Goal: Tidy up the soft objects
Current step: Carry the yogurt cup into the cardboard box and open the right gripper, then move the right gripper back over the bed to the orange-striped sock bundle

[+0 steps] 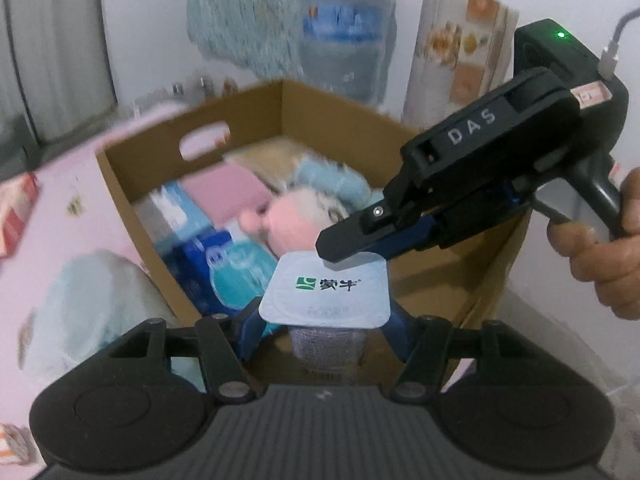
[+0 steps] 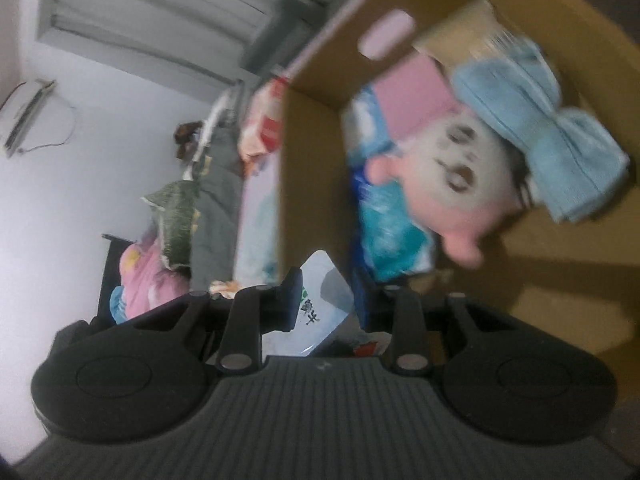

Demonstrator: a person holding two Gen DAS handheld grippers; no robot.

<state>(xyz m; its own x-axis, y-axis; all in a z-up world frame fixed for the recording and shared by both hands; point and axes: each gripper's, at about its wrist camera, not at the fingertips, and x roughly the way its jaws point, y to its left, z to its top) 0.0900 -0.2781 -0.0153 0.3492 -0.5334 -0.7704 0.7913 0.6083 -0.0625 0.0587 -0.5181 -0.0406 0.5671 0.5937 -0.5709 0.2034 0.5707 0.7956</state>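
1. The left gripper is clamped on the sides of a yogurt cup, held upright with its foil lid facing up, just above the near edge of a cardboard box.
2. The right gripper reaches in from the right, a hand on its handle. Its fingers pinch the far edge of the cup's lid; in the right wrist view the lid sits edge-on between that gripper's closed-in fingers.
3. Inside the box, close behind the cup, lies a blue wipes pack, touching a pink plush with a white face.
4. Behind the plush are a light-blue towel, a pink block and a beige item against the far wall.
5. The box stands on a pink sheet; a pale blue bundle lies just left of it.
6. Beyond the box, blurred, a water jug stands by the wall.
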